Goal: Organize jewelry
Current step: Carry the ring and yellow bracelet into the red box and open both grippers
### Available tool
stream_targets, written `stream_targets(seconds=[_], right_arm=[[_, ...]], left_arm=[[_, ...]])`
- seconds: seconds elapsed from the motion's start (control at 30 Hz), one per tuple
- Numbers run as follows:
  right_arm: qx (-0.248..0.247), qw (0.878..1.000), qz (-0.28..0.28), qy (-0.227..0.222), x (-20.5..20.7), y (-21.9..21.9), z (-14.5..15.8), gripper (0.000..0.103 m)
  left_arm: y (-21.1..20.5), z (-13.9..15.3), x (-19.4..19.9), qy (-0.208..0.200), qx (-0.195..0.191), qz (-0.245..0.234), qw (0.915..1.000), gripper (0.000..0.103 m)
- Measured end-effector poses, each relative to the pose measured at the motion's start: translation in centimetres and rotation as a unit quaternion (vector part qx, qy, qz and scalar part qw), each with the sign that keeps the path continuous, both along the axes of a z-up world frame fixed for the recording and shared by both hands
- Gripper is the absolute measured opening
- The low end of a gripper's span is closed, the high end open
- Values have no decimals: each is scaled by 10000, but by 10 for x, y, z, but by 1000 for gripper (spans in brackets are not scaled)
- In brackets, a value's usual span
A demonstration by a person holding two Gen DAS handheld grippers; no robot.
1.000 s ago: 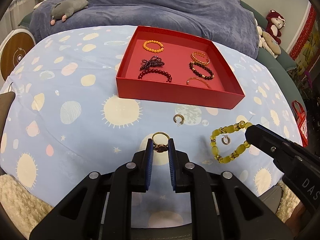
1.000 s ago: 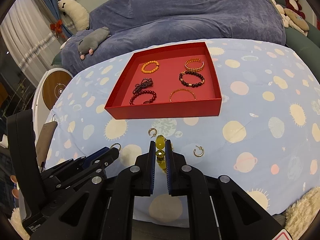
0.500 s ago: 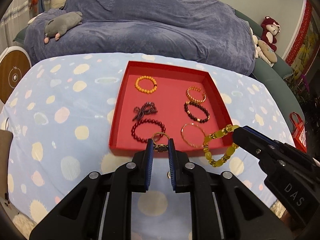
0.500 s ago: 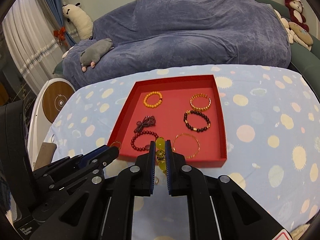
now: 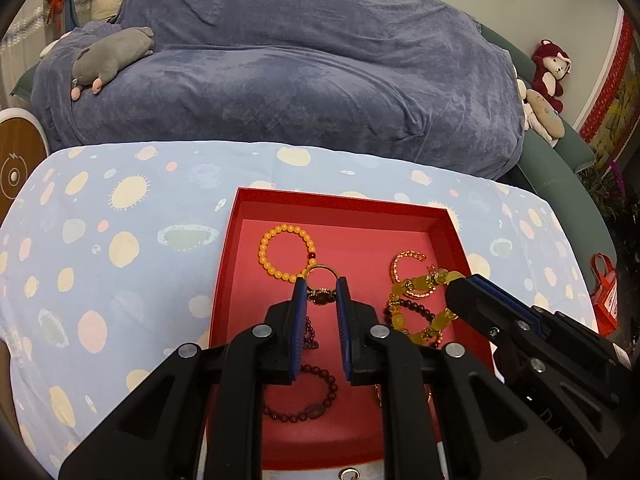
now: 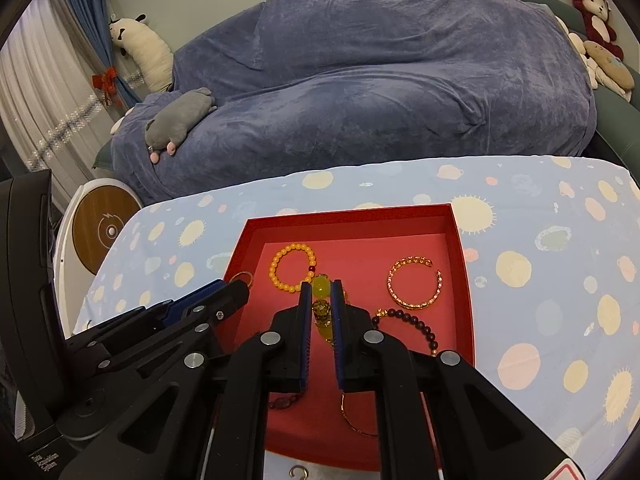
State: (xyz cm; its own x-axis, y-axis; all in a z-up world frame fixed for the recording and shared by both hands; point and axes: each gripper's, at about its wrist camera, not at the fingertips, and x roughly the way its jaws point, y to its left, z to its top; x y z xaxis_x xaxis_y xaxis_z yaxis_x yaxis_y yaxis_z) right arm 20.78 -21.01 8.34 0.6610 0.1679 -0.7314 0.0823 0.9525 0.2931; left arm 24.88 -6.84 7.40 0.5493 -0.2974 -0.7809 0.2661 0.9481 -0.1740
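Left gripper (image 5: 322,294) is hovering over the red tray (image 5: 224,264), its fingers pinching 1 gold ring (image 5: 320,276) by its dark setting. Beside it, the right gripper (image 6: 320,300) is clamping 1 yellow bead bracelet (image 5: 416,308), dangling above the tray's right half. Inside are lying 1 orange bead bracelet (image 6: 292,268), 1 gold cuff (image 6: 414,282) and dark bead strands partly hidden behind the fingers. No lettering is reading clearly.
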Motion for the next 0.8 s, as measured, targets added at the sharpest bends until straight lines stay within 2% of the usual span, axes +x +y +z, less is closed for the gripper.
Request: stream_targets(seconds=[0.3, 0.53, 0.57, 0.67, 0.8], right_arm=[[285, 9992, -14, 277, 28, -11, -38, 9], [233, 9983, -150, 514, 33, -18, -61, 12], [192, 9983, -203, 516, 31, -19, -62, 17], [150, 9981, -312, 509, 27, -24, -61, 27], [80, 9984, -330, 453, 17, -24, -55, 31]], left_arm=[[-8, -35, 28, 307, 80, -39, 9995, 14], [-13, -52, 33, 418, 132, -15, 9990, 15], [-14, -52, 32, 387, 147, -19, 9991, 17], [-14, -52, 27, 300, 279, 39, 9992, 37], [-11, -50, 19, 278, 254, 65, 9993, 39]])
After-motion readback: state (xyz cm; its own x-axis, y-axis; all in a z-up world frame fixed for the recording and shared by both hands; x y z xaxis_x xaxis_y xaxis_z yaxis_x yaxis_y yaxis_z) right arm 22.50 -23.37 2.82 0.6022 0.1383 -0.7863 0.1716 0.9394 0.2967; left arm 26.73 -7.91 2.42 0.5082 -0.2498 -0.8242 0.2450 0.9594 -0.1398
